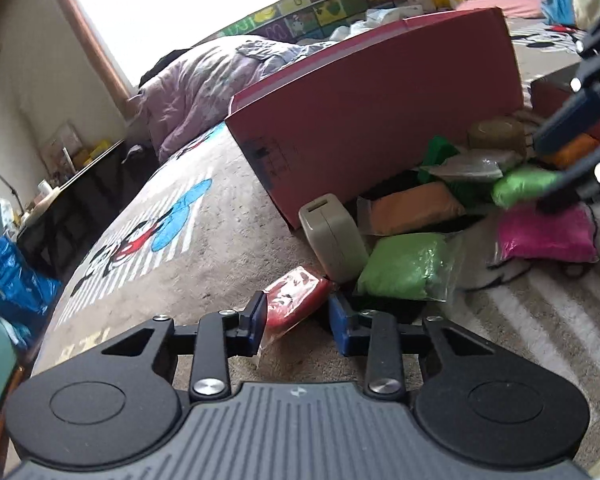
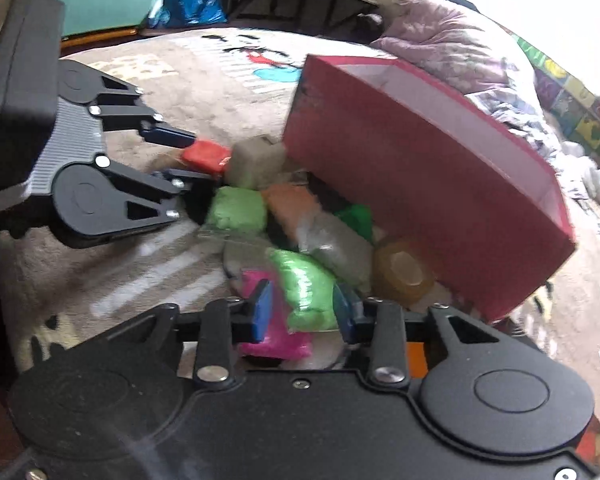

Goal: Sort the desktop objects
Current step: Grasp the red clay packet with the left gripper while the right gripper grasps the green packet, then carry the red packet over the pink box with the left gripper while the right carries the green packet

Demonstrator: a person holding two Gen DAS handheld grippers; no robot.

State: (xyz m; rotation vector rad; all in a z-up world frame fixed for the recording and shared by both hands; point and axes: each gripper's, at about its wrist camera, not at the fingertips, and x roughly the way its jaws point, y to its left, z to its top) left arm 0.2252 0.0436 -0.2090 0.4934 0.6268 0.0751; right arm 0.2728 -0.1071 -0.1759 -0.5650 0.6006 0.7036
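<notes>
Low in the left wrist view, the left claw (image 1: 298,320) has its two blue pads narrowed onto a red packet (image 1: 296,298), one pad against each side, so the packet is gripped. That packet lies on a grey cartoon-print blanket (image 1: 204,240), just below a cream charger (image 1: 334,238) and beside a green bag (image 1: 406,264). Above these, toward centre right, an orange bag (image 1: 414,208) lies at the foot of a tilted pink box (image 1: 364,128). At the right edge the right claw (image 1: 556,164) reaches in from the upper right, holding a second, bright green bag (image 1: 520,186) over a magenta bag (image 1: 544,232).

From the right wrist view, the right claw (image 2: 304,312) sits low in the centre, its pads pressing both sides of the bright green bag (image 2: 306,288); the magenta bag (image 2: 276,340) lies directly beneath. A tape roll (image 2: 406,272) rests to the right, against the pink box (image 2: 420,184), whose open top faces the upper right. At centre left, the left claw (image 2: 208,160) comes in from the left edge with the red packet (image 2: 206,155) between its fingertips, next to the blurred charger (image 2: 256,162).
</notes>
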